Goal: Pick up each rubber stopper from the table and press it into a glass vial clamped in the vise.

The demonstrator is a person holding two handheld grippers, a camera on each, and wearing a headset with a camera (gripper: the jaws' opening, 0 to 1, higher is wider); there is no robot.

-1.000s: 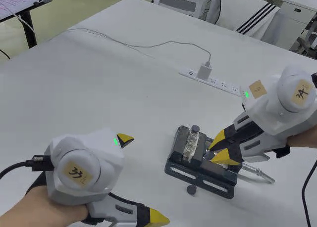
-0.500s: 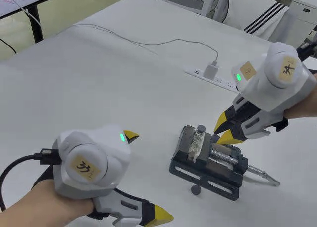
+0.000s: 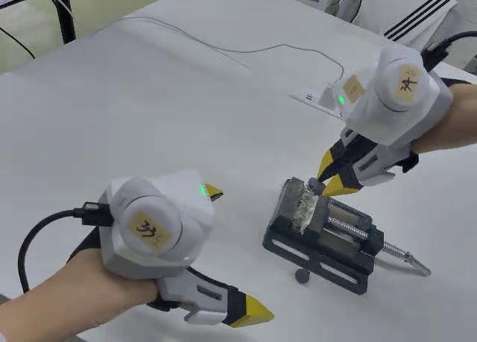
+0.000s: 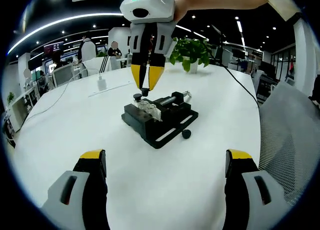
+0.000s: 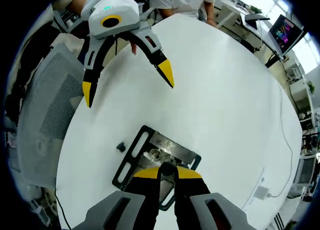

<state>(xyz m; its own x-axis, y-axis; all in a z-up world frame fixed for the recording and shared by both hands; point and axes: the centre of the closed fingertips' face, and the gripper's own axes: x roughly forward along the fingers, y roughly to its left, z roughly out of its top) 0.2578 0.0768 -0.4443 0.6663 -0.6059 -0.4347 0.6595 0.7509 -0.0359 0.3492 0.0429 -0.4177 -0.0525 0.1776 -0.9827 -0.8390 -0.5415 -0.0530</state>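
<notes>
A black vise (image 3: 328, 245) stands on the white table and clamps clear glass vials (image 3: 304, 208). One dark rubber stopper (image 4: 136, 96) sits on a vial top. My right gripper (image 3: 326, 179) hangs just above the vials, shut on another dark stopper (image 5: 167, 169) between its yellow tips. A loose stopper (image 3: 302, 276) lies on the table by the vise's front edge, and the left gripper view has it too (image 4: 186, 134). My left gripper (image 3: 235, 251) is held low at the near left, open with nothing in it, and faces the vise (image 4: 165, 122).
A white power strip (image 3: 317, 100) with a charger and cable lies behind the vise. A grey mesh chair (image 4: 290, 140) stands off the table's edge. A potted plant (image 4: 190, 52) sits at the far end. The bare tabletop (image 3: 186, 103) spreads to the left.
My right gripper has moved from the vise's screw side up and over to the vial tops. The left gripper stays open in about the same place. The head camera has shifted.
</notes>
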